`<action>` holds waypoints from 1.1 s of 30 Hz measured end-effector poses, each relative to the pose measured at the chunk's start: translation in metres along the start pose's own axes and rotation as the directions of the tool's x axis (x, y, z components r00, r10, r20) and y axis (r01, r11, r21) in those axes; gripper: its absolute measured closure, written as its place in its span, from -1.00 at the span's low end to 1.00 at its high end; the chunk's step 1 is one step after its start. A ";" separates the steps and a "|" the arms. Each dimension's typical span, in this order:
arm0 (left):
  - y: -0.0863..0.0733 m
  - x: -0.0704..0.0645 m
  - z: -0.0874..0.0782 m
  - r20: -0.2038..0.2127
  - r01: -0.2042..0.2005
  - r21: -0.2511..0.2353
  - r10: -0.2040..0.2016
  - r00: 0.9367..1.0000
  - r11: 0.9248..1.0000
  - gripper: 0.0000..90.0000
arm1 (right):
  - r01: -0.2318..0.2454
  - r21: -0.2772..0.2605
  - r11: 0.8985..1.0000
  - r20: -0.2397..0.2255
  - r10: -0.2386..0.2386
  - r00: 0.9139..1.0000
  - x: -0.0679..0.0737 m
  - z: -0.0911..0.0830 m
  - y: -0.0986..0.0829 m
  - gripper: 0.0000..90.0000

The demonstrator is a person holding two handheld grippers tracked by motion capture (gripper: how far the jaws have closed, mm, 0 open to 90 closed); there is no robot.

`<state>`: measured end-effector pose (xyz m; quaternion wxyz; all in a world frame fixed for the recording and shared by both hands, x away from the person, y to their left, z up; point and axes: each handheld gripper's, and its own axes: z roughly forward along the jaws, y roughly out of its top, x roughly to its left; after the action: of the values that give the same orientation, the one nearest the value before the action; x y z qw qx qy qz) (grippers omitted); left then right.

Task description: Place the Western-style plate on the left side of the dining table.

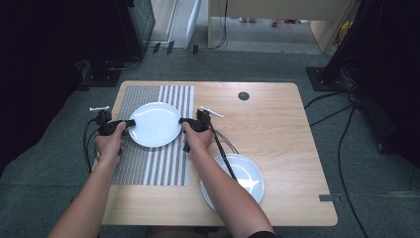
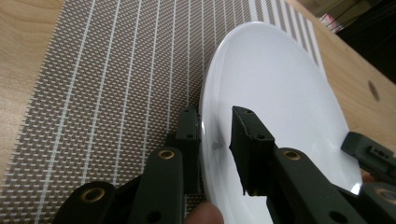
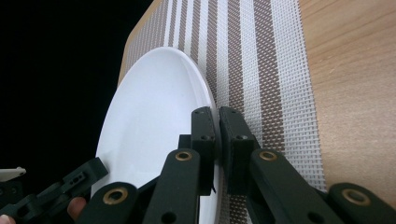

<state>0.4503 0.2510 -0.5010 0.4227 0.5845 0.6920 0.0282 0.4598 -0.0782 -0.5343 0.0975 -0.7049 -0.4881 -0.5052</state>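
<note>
I had the plate on the striped mat. My left gripper straddled its rim at nine o'clock, jaws spread; my right gripper pinched the rim at three o'clock, both forearms angled inward.

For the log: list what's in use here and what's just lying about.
In use: white plate on the striped placemat, left gripper straddling its rim, right gripper clamped on the opposite rim.

Lying about: second white plate near the table edge.
</note>
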 end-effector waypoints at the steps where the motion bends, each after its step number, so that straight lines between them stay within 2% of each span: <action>1: 0.000 0.000 0.001 -0.010 -0.008 0.002 0.008 1.000 1.000 0.62 | 0.002 0.003 1.000 0.001 -0.002 1.000 0.000 0.000 0.000 0.91; 4: -0.002 0.000 0.002 -0.028 -0.020 0.004 0.020 0.999 1.000 0.57 | 0.029 0.011 1.000 0.000 -0.029 1.000 0.001 0.002 0.000 0.85; 6: -0.003 -0.002 0.003 -0.046 -0.047 0.006 0.048 0.998 0.999 0.49 | 0.045 0.018 0.999 0.001 -0.045 0.999 0.001 0.002 0.000 0.84; 8: -0.004 -0.003 0.002 -0.059 -0.089 -0.010 0.088 0.994 0.996 0.37 | 0.039 0.022 0.999 -0.019 -0.038 0.999 0.000 0.002 0.001 0.75; 10: -0.004 -0.005 -0.001 -0.095 -0.143 -0.043 0.138 0.986 0.989 0.16 | 0.042 0.025 0.999 -0.030 -0.041 0.999 0.001 0.001 0.003 0.56; 11: -0.004 -0.006 -0.002 -0.112 -0.165 -0.067 0.157 0.981 0.984 0.07 | 0.063 0.013 0.998 -0.031 -0.063 0.998 0.000 0.001 0.004 0.53; 12: -0.003 -0.007 -0.004 -0.119 -0.183 -0.083 0.173 0.978 0.980 -0.01 | 0.058 0.016 0.998 -0.040 -0.058 0.998 0.000 -0.001 0.005 0.46; 14: -0.003 -0.010 -0.009 -0.115 -0.211 -0.111 0.198 0.973 0.971 -0.03 | 0.073 0.002 0.997 -0.051 -0.073 0.996 0.000 -0.004 0.007 0.36; 17: -0.004 -0.015 -0.015 -0.107 -0.236 -0.140 0.222 0.969 0.962 -0.11 | 0.140 -0.004 0.990 -0.046 -0.140 0.989 0.002 -0.010 0.010 0.23; 19: -0.006 -0.021 -0.019 -0.115 -0.253 -0.139 0.238 0.964 0.957 -0.19 | 0.170 -0.003 0.986 -0.037 -0.170 0.985 0.005 -0.015 0.012 0.04; 21: -0.008 -0.026 -0.024 -0.122 -0.262 -0.128 0.247 0.961 0.957 -0.22 | 0.209 0.010 0.978 0.001 -0.209 0.978 0.009 -0.021 0.015 -0.04; 24: -0.012 -0.031 -0.031 -0.128 -0.264 -0.128 0.248 0.960 0.956 -0.32 | 0.243 0.036 0.969 -0.015 -0.242 0.970 0.012 -0.031 0.020 -0.15; 25: -0.014 -0.032 -0.032 -0.118 -0.269 -0.125 0.255 0.960 0.955 -0.39 | 0.264 0.040 0.964 -0.015 -0.264 0.964 0.013 -0.036 0.022 -0.15; 26: -0.016 -0.034 -0.033 -0.112 -0.278 -0.128 0.265 0.958 0.952 -0.43 | 0.296 0.045 0.954 -0.010 -0.296 0.955 0.014 -0.040 0.024 -0.16; 27: -0.019 -0.036 -0.035 -0.108 -0.293 -0.122 0.280 0.954 0.948 -0.50 | 0.327 0.050 0.944 -0.002 -0.327 0.945 0.016 -0.045 0.025 -0.18; 28: -0.023 -0.038 -0.038 -0.085 -0.311 -0.121 0.302 0.949 0.943 -0.61 | 0.349 0.058 0.935 0.000 -0.349 0.937 0.017 -0.050 0.026 -0.18; 29: -0.026 -0.040 -0.040 -0.069 -0.320 -0.123 0.314 0.947 0.939 -0.64 | 0.372 0.059 0.926 -0.016 -0.372 0.928 0.019 -0.058 0.028 -0.21; 32: -0.034 -0.042 -0.046 -0.026 -0.340 -0.119 0.339 0.940 0.933 -0.75 | 0.396 0.054 0.917 -0.050 -0.394 0.918 0.019 -0.072 0.031 -0.27; 33: -0.037 -0.043 -0.049 -0.021 -0.345 -0.120 0.345 0.938 0.931 -0.77 | 0.412 0.057 0.909 -0.053 -0.409 0.911 0.019 -0.077 0.033 -0.27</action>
<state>0.3895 0.2256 -0.4656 0.4464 0.6699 0.5755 0.1438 0.4385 -0.1321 -0.4709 0.0226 -0.5726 -0.6401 -0.5118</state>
